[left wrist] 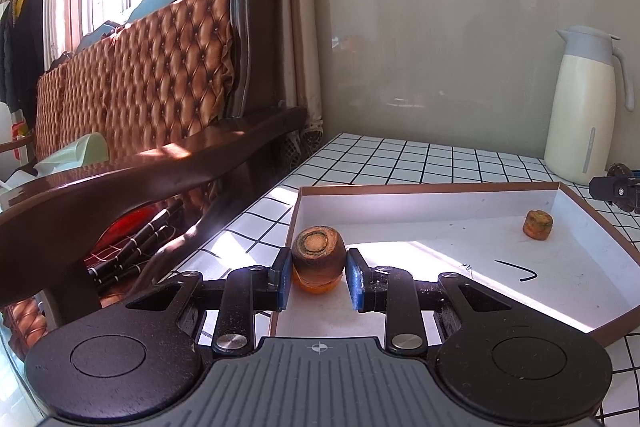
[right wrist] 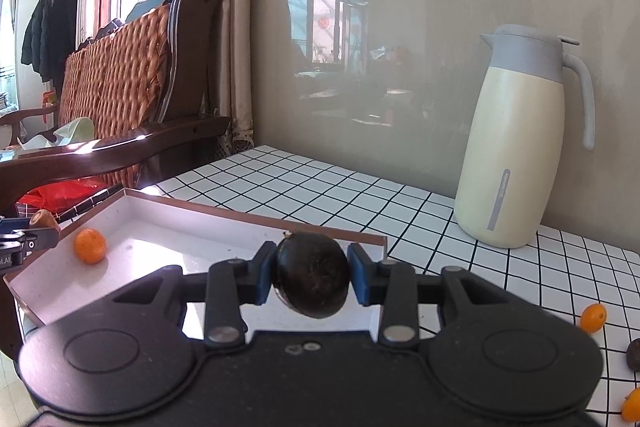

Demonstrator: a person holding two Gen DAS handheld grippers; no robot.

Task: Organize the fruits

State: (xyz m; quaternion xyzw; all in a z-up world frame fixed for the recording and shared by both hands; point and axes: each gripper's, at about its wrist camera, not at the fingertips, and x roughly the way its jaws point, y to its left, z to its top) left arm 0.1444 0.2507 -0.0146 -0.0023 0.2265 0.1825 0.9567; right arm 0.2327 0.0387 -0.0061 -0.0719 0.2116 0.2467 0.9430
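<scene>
The left gripper (left wrist: 316, 273) squeezes a small, firm orange carrot chunk (left wrist: 318, 255) over the white cardboard tray (left wrist: 440, 203) at 9 o'clock; the right gripper (right wrist: 312, 277) clamps a hard, smooth, round dark fruit (right wrist: 312, 275) around its middle, over the tray's 3 o'clock side

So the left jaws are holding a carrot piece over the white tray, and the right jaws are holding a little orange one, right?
Not quite. The left gripper does hold a carrot piece over the white tray, but the right gripper is shut on a dark round fruit, not an orange one. The right wrist view shows it. The small orange fruit lies in the tray.
</scene>
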